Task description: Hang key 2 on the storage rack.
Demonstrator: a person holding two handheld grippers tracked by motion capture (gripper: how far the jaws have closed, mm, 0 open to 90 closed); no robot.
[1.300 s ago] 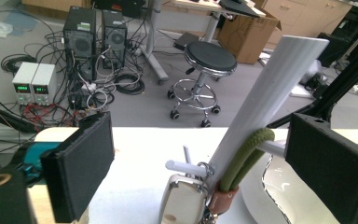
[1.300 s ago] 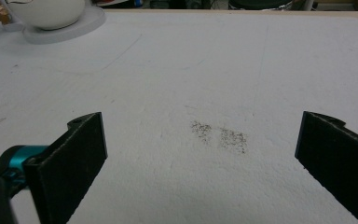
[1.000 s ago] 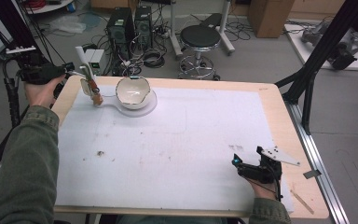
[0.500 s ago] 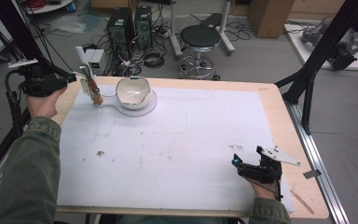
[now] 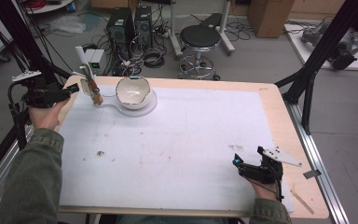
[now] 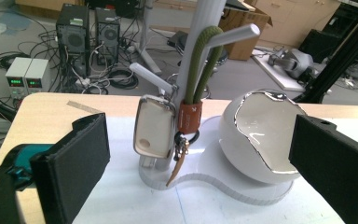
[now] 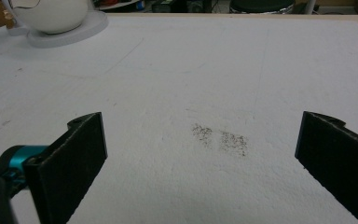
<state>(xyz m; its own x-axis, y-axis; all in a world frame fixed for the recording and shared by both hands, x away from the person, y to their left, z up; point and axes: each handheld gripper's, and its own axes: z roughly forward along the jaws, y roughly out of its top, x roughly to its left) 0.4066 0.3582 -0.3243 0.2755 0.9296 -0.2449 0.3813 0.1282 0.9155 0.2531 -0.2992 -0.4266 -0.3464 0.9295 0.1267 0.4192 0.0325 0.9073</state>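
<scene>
The left gripper (image 5: 74,87) has edged nearer the key fob (image 6: 154,127) hanging on the grey stand (image 6: 200,28) beside the white bowl (image 5: 132,92), jaws wide, empty. The right gripper (image 5: 237,162) rests low over the white mat (image 5: 191,140), equally wide, empty.

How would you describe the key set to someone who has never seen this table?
Look at the far left corner of the table, where a white bowl sits on a flat white stand. Beside the bowl rises a grey post; the key set hangs from it, marked by its cream fob, brown leather tag and green loop.
</scene>
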